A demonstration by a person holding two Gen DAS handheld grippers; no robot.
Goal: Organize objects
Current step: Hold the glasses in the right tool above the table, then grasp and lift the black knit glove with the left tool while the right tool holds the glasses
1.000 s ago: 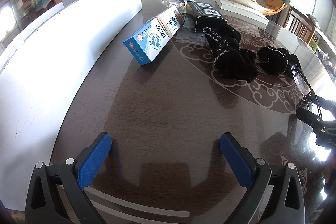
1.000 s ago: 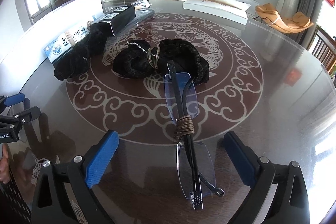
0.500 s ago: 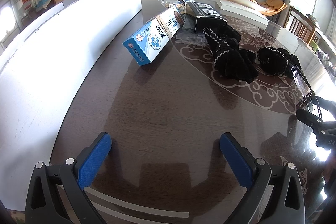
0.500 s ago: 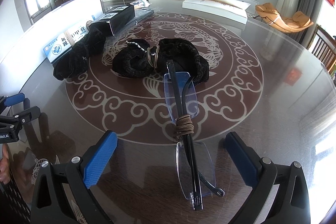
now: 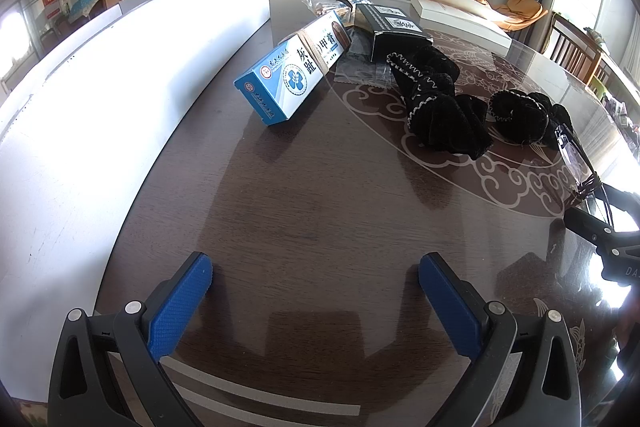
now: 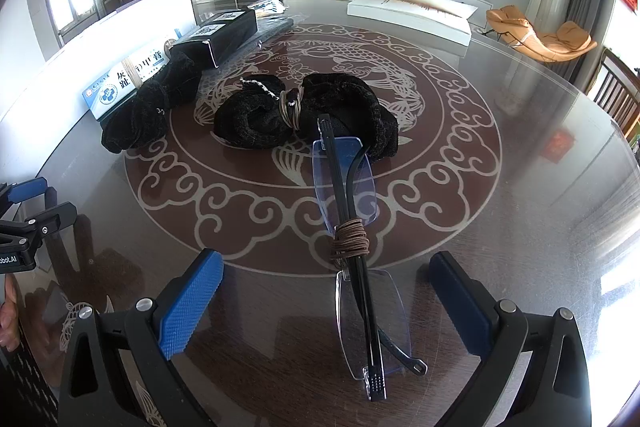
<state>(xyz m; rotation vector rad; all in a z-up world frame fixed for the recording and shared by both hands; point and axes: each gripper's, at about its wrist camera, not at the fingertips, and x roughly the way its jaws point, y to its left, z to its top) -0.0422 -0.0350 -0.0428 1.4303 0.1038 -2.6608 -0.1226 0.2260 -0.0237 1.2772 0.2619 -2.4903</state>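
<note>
Glasses (image 6: 354, 259), folded and bound with a brown cord (image 6: 350, 239), lie on the glass table (image 6: 500, 187) between the spread, empty fingers of the right gripper (image 6: 324, 299). Beyond them sits a tied black fabric bundle (image 6: 316, 111). The left gripper (image 5: 316, 301) hangs wide open over bare tabletop, well short of the blue-and-white box (image 5: 296, 75) and another black bundle (image 5: 436, 103).

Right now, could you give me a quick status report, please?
Both grippers open, empty. Folded glasses lie between right gripper fingers. Left gripper over bare table. Nothing blocking.
</note>
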